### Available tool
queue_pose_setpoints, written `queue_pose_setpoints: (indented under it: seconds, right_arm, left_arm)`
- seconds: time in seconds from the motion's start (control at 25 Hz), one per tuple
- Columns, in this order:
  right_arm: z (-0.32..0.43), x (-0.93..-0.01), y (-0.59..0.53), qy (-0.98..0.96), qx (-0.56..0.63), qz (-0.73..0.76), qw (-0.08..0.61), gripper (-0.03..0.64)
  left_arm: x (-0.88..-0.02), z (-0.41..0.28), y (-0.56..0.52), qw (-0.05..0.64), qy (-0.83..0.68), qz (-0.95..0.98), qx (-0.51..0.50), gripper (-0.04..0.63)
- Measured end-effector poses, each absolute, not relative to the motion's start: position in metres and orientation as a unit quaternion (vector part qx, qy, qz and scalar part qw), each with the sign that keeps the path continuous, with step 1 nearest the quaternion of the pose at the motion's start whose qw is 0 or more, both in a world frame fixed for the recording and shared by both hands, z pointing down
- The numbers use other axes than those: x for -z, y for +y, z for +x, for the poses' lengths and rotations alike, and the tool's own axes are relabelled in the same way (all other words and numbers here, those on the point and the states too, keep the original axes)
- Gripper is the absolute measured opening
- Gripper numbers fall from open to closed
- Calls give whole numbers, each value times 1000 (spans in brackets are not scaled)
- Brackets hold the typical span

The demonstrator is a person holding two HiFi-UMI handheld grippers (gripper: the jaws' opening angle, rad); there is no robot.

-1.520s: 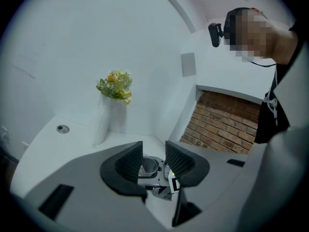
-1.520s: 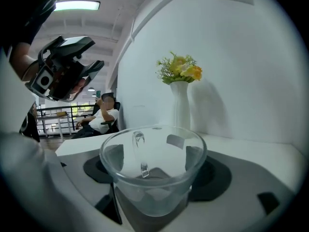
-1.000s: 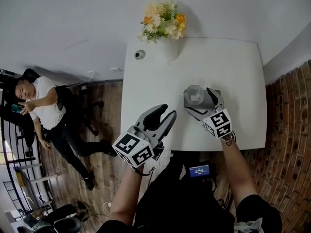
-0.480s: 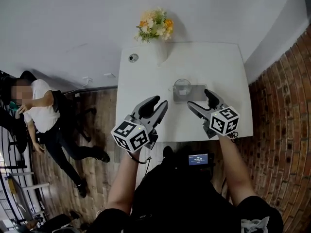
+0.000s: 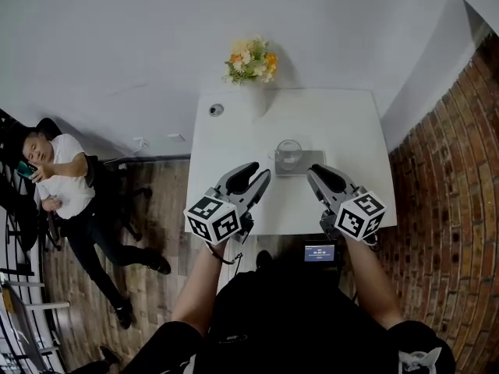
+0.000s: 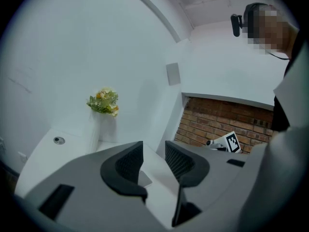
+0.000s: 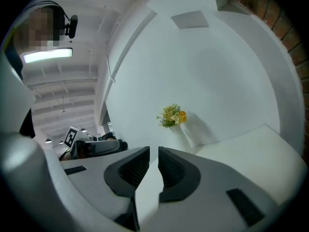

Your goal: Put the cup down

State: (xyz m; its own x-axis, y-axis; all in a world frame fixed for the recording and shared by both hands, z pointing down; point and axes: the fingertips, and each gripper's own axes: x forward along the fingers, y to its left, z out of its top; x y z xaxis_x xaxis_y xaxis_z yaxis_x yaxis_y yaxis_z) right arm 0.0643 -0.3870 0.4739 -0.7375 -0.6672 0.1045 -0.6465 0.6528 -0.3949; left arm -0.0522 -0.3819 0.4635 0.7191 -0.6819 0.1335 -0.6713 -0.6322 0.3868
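Room: white wall at the far side, red brick wall [image 5: 452, 170] on the right, and brown wooden floor [image 5: 148, 185] on the left. A seated person in a white shirt [image 5: 56, 174] is there, well apart from the table.
Surface: white rectangular table [image 5: 234, 139], mostly bare.
Far edge: white vase of yellow and orange flowers [image 5: 251, 59] stands against the wall. A small round metal fitting [image 5: 216, 109] sits at the far left corner.
Cup: clear glass cup [image 5: 288, 153] stands upright on the left part of a flat grey square mat [image 5: 312, 163], about mid-table. Nothing touches it.
Left gripper [image 5: 256, 176]: released, jaws well apart. Only table top shows between them. It hovers near the table's near edge, left of the cup and clear of it.
Right gripper [image 5: 318, 174]: jaws closing to a narrow slit with nothing in it. It hovers near and right of the cup, not touching.
Task state: the cup appears set down already, with both claws free of it.
Handling: the glass is likely stiff, smooth and slippery, and would break if knocked over. It looks light, though I cannot tell whether it holds liquid.
Where to hold: across the side wall at mid-height, pads on opposite sides, kept upright with a firm, gentle squeeze.
Risk: a sideways brush from either claw could tip it off the mat.
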Motion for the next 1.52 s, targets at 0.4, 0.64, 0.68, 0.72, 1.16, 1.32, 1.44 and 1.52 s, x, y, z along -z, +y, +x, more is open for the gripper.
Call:
queue_pose_setpoints:
  seconds: [0.4,0.64,0.68,0.72,1.16,1.32,1.44,1.52]
  right_arm:
    - [75,-465,-352,913,126,-387,-26,28]
    - [90,-470,-355,900,135,-414,-22,20]
    - [91,-470,-356,898,133,-418,-24,20]
    - [92,-470,-358,896,131,-423,-27,18]
    - [95,-471,-361,891,118,-437,-28,18]
    - [94,-469,-362,892,117,-436,-21,20]
    - [90,-467,-361,896,118,-427,-20,20]
    - [87,-467,-361,899,113,-422,-23,20]
  left_arm:
    - [-463,-64,-362,194,-396,898,21,63]
    - [-469,-58,-354,186,-393,901,17,8]
    - [-468,-56,-353,186,-387,903,18,8]
    - [-467,-55,-353,186,-382,905,20,8]
    - [-470,-40,-344,188,-358,915,12,8]
    - [-469,-37,-345,187,-355,916,10,8]
    - [-467,-36,-345,187,-354,916,9,8]
    - [-467,-35,-344,187,-353,917,9,8]
